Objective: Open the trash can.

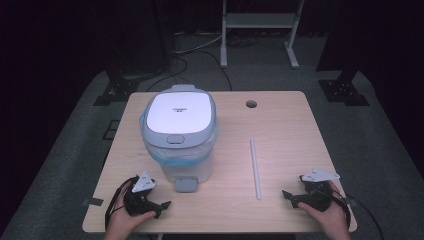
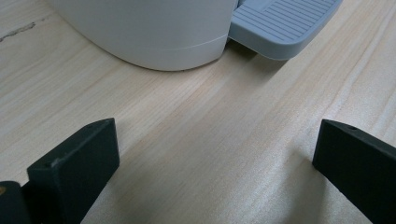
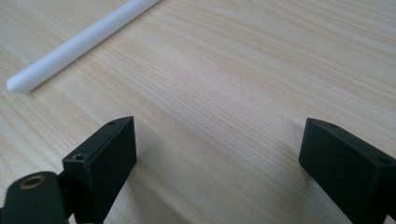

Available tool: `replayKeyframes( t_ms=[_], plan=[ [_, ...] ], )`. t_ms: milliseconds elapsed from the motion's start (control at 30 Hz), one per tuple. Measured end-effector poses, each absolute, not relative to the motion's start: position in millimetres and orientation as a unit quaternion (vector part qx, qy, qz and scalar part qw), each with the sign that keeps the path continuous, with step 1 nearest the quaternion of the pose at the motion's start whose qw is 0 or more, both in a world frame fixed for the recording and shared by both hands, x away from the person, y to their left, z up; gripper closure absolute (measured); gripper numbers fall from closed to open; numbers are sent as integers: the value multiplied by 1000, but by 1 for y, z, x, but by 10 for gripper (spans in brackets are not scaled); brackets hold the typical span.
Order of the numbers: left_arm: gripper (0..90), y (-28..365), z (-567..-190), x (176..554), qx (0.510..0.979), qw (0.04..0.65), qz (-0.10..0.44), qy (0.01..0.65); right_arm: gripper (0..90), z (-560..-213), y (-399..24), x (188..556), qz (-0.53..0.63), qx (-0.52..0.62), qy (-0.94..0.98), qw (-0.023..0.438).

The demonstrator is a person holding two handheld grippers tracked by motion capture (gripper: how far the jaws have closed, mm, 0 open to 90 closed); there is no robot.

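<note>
- With both jaws spread and empty, my left gripper (image 1: pixel 161 205) and right gripper (image 1: pixel 289 197) rest on the table (image 1: pixel 280 125); nothing looks started.
- Likely next, I reach the white straw (image 1: pixel 256 168) beside the pedal bin (image 1: pixel 180 137).

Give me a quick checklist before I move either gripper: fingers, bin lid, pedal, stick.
1. Left gripper fingers open, nothing between them: ok.
2. Right gripper fingers open, nothing between them: ok.
3. Bin upright on the table, lid shut: ok.
4. Grey pedal unobstructed, just ahead of the left gripper: ok.
5. White stick lying flat, apart from the bin, near end ahead of the right gripper: ok.
6. What is in the bin, which has a blue liner: cannot tell.
</note>
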State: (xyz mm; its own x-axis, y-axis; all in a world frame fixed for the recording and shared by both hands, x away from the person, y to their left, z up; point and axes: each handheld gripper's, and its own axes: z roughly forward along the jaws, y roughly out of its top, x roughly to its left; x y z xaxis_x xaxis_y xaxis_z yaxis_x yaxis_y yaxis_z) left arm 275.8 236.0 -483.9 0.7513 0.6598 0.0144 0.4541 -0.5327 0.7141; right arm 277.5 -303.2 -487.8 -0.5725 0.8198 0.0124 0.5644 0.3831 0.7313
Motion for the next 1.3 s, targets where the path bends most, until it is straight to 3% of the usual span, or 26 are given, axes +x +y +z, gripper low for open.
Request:
replayKeyframes(
  t_ms=[100,233,367,667,1033,1300],
  plan=[
    [9,236,-484,276,862,362,145,325,97,-488,-303,278,356,426,812,179],
    [115,239,-483,274,854,374,152,328,97,-488,-303,278,356,426,812,180],
    [272,242,-481,270,845,393,145,332,97,-488,-303,277,356,427,812,180],
    [513,239,-474,263,833,428,138,324,97,-488,-303,277,355,428,811,180],
    [894,226,-455,258,817,465,124,318,97,-488,-303,277,355,429,811,180],
    [899,206,-457,260,819,468,123,310,97,-488,-303,277,355,429,811,180]
  ],
)
